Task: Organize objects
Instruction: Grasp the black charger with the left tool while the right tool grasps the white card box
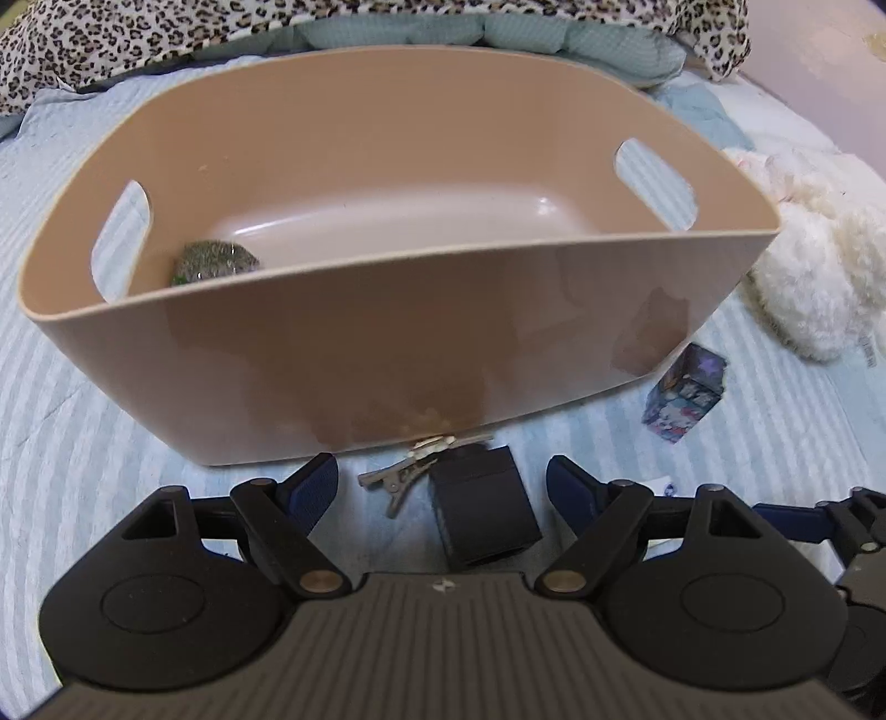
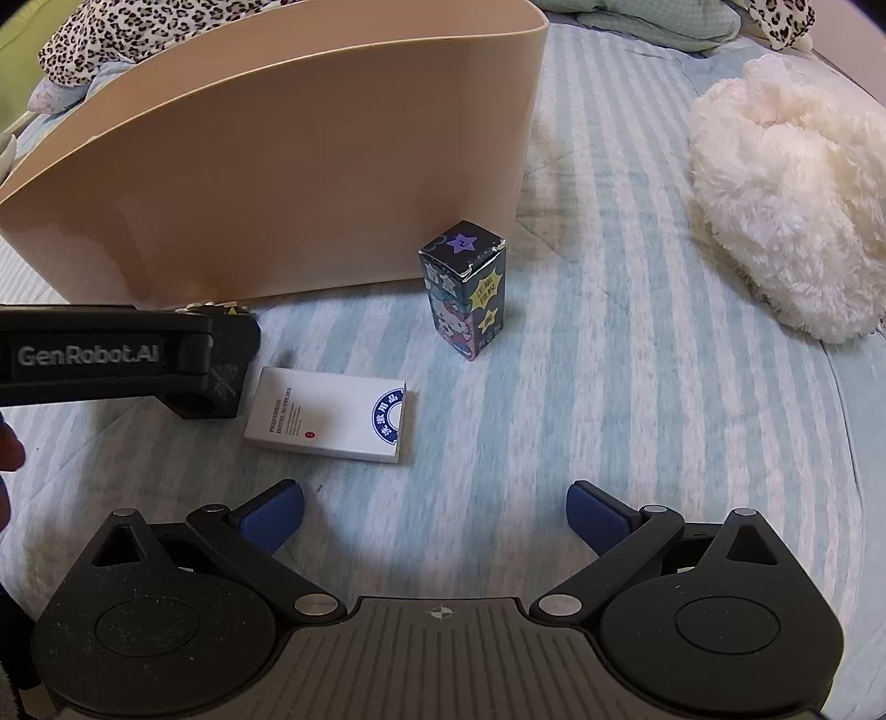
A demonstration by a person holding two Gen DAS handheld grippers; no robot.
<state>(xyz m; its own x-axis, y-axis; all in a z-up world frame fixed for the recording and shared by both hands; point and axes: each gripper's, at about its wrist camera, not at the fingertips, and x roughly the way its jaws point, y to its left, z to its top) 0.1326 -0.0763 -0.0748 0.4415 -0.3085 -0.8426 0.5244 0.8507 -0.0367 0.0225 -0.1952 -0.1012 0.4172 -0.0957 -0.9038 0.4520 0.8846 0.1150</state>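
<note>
A tan plastic bin with cut-out handles (image 1: 343, 343) is shown on a blue-and-white striped quilt (image 2: 637, 387); one green-grey rounded object (image 1: 216, 263) is already seen at the bin floor, toward 9 o'clock. The left gripper (image 1: 442, 476) is held wide open and empty, low before the bin's near wall. Between its blue fingertips (image 1: 318, 476), at 12 o'clock, lie a small black rectangular box (image 1: 487, 515) and a silver metal hair clip (image 1: 410, 471), the clip touching the bin's base.

The right gripper (image 2: 434, 512) is likewise spread wide and holds nothing. At its 11 o'clock a flat white printed carton (image 2: 332, 415) lies on the quilt; at 12 o'clock, farther off, a dark upright cartoon-printed box (image 2: 465, 288) stands just beside the bin. A fluffy white plush item (image 2: 792, 210) rests at 2 o'clock, well apart.

The step in hand is judged to be the pick-up of the black box. The fingertips should be lowered astride its two long sides and closed squarely, the clip being kept outside the grip; the soft quilt may let the box tilt if it is pressed.

The nature of the green-grey object cannot be determined. The bin's interior is hidden in the right wrist view, and much of the black box there is masked by the left gripper's body. A leopard-print fabric (image 1: 111, 39) is cut off at the upper edge.
</note>
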